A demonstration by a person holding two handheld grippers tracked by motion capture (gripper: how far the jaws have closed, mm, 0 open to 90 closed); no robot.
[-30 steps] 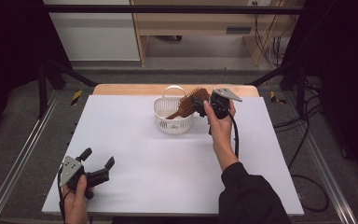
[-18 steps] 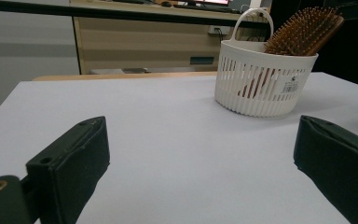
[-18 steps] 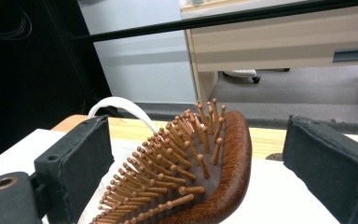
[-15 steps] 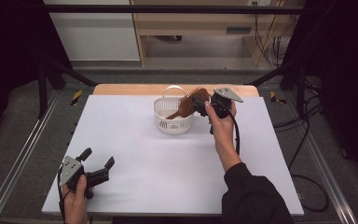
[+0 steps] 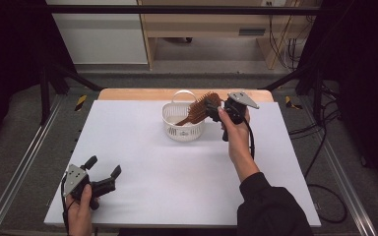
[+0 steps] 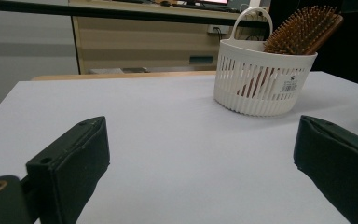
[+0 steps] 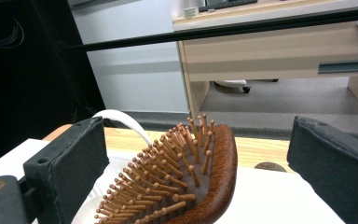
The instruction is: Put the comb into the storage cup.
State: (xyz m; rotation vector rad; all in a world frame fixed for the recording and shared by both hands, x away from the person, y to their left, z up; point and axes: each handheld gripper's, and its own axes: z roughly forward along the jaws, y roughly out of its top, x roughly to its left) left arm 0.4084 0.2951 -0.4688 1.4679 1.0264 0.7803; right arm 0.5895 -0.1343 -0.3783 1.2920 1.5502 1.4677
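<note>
The right gripper has just been opening its jaws, which now stand wide on either side of the brown wooden paddle hairbrush without pressing it. The brush stands handle-down in the white slatted plastic basket, its head leaning out toward three o'clock, so the placing looks done (only withdrawal remains). The left gripper rests released at the table's seven o'clock corner.

The table lies open between the left tool at the near left corner and the basket at the far middle. The brush leans out of the basket toward the right tool, blocking its right side.
</note>
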